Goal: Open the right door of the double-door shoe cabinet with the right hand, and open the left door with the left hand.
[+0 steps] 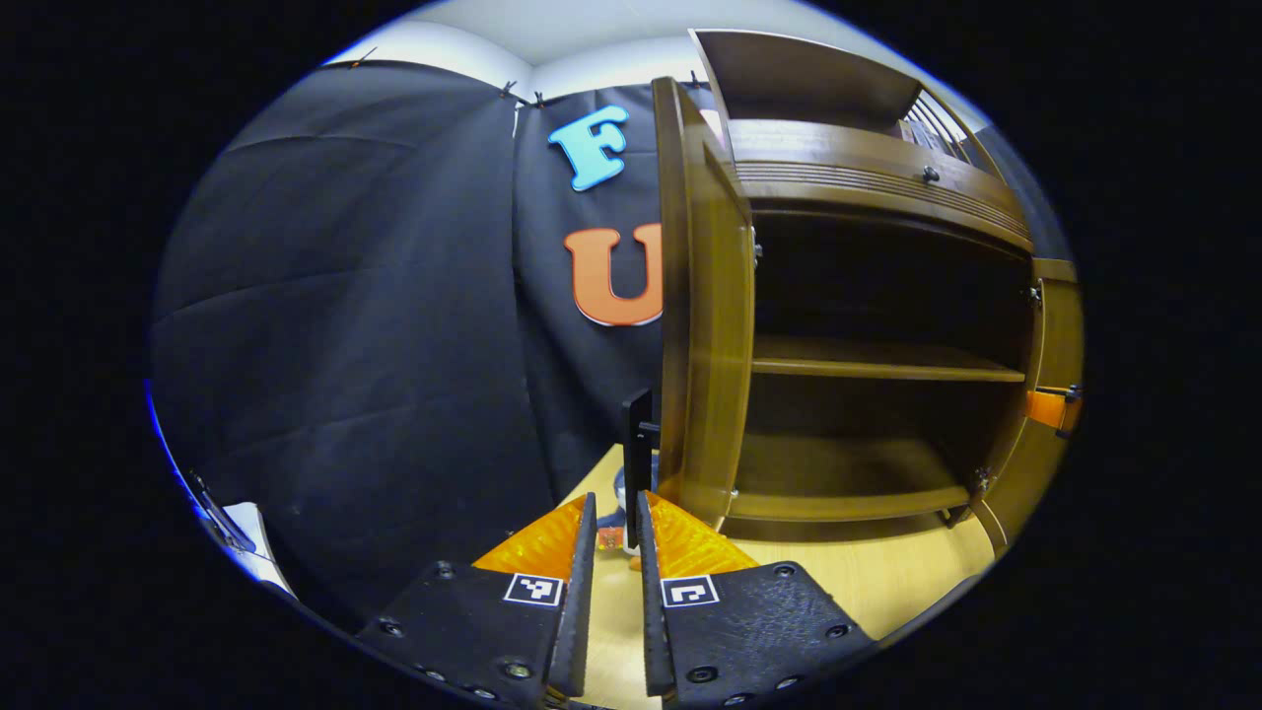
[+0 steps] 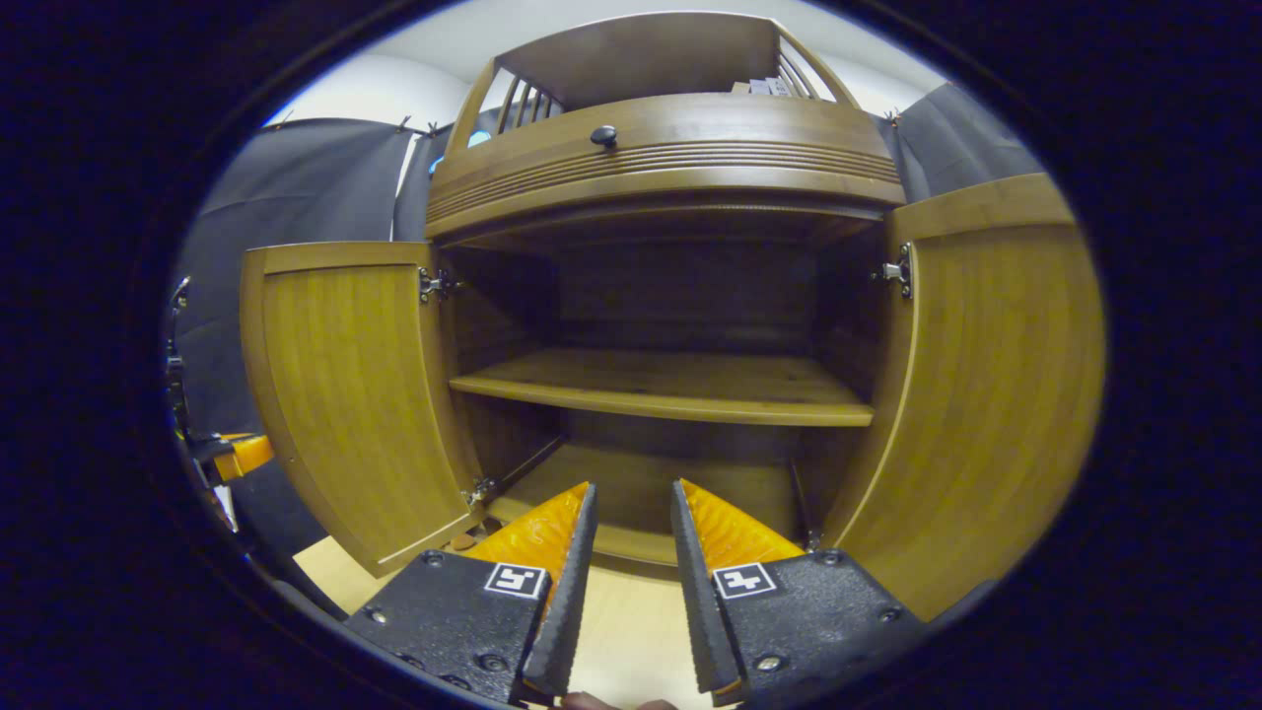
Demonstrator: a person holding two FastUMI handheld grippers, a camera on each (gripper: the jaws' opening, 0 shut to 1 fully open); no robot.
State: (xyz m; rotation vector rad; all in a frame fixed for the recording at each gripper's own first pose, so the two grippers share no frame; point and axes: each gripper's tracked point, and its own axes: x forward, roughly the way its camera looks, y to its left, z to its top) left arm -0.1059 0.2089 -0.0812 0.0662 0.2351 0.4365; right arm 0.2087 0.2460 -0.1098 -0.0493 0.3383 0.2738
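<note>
The wooden shoe cabinet [image 2: 670,148] stands with both doors swung wide; a bare shelf [image 2: 670,390] shows inside. In the right gripper view the left door [image 2: 345,394] and right door [image 2: 986,394] flank my right gripper [image 2: 631,498], which is open, holds nothing and points at the bottom compartment. In the left gripper view the left door [image 1: 702,296] is edge-on, and its black handle [image 1: 639,434] stands at the tips of my left gripper [image 1: 615,505]. The jaws are narrowly apart, with the handle against the right finger [image 1: 690,542] only. The right door [image 1: 1055,325] is at the far right.
Black cloth wall [image 1: 345,325] hangs left of the cabinet. A drawer with a dark knob [image 2: 603,135] tops the opening, with a railed shelf above. Light wooden floor [image 2: 631,621] lies before it. The other gripper shows at the view edges [image 1: 1050,406] [image 2: 232,454].
</note>
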